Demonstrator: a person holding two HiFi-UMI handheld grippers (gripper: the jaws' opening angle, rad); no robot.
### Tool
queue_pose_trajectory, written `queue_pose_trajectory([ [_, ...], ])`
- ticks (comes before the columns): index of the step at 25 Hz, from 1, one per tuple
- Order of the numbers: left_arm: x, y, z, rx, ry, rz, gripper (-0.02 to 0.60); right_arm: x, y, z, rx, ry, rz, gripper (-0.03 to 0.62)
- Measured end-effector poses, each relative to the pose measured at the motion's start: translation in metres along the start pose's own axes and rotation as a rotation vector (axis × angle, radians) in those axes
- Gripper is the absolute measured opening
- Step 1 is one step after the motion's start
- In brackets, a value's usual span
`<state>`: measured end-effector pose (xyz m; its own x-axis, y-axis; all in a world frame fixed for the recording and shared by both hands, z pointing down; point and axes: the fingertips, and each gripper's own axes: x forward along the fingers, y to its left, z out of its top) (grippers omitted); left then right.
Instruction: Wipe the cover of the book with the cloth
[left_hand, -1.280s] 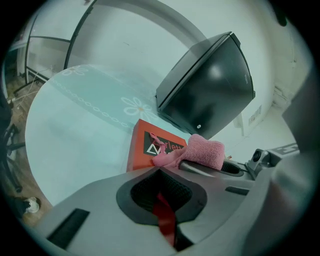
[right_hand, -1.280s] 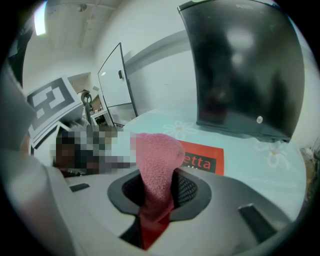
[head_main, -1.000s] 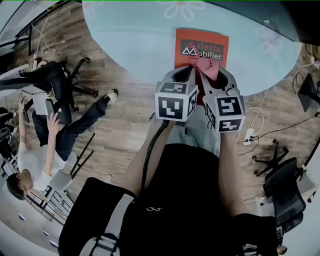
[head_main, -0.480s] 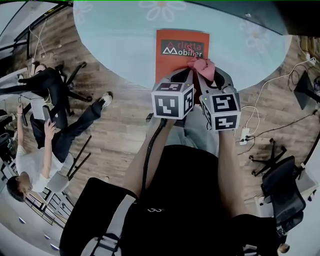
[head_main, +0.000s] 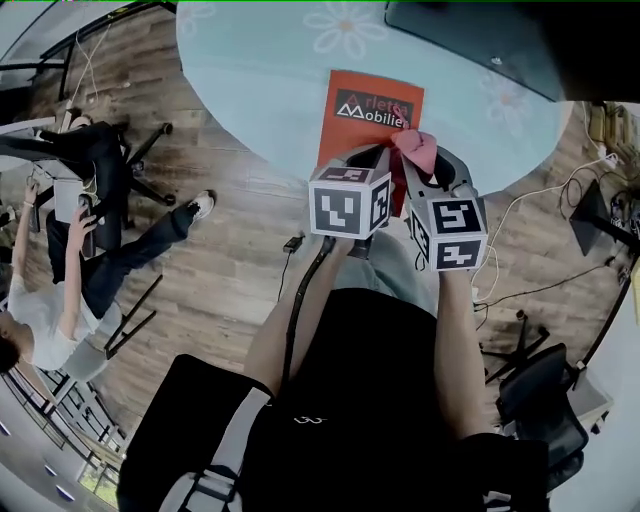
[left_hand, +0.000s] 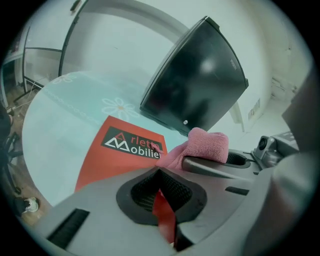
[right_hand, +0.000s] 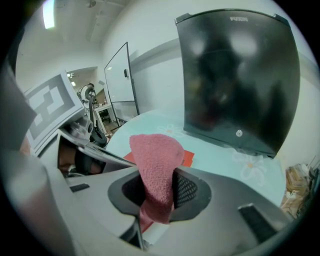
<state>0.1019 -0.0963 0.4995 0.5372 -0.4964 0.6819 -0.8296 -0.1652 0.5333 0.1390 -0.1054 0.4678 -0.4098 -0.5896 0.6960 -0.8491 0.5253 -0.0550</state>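
An orange-red book (head_main: 362, 125) with a dark title band lies on the pale blue round table (head_main: 260, 70). My right gripper (head_main: 420, 162) is shut on a pink cloth (head_main: 415, 148), which rests at the book's near right edge. From the right gripper view, the cloth (right_hand: 156, 160) bulges up out of the right gripper (right_hand: 156, 192), with a corner of the book (right_hand: 187, 158) behind it. My left gripper (head_main: 366, 160) is at the book's near edge. In the left gripper view, the left gripper (left_hand: 159, 192) is shut on a red strip of the book (left_hand: 120, 155), with the cloth (left_hand: 205, 145) beside it.
A black monitor (left_hand: 197, 75) stands at the far side of the table, also seen as the monitor (right_hand: 235, 80) straight ahead of the right gripper. A seated person (head_main: 60, 270) and office chairs (head_main: 535, 400) are on the wooden floor, with cables (head_main: 510, 250) at the right.
The head camera has swung, shifting the whole scene. The pink cloth sits slightly nearer the book's near right edge than before. Both grippers stay shut.
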Motion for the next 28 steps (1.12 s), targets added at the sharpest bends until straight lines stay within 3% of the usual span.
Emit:
queue_pose_trajectory([
  [8, -0.044, 0.045, 0.009, -0.092, -0.129, 0.105, 0.012, 0.012, 0.058, 0.037, -0.077, -0.073, 0.152, 0.095],
  [19, -0.099, 0.114, -0.025, -0.181, -0.143, 0.281, 0.012, 0.039, 0.139, 0.020, -0.130, -0.025, 0.354, 0.095],
  [28, -0.087, 0.099, -0.040, -0.145, -0.087, 0.251, 0.012, 0.040, 0.145, -0.003, -0.081, 0.016, 0.379, 0.095],
])
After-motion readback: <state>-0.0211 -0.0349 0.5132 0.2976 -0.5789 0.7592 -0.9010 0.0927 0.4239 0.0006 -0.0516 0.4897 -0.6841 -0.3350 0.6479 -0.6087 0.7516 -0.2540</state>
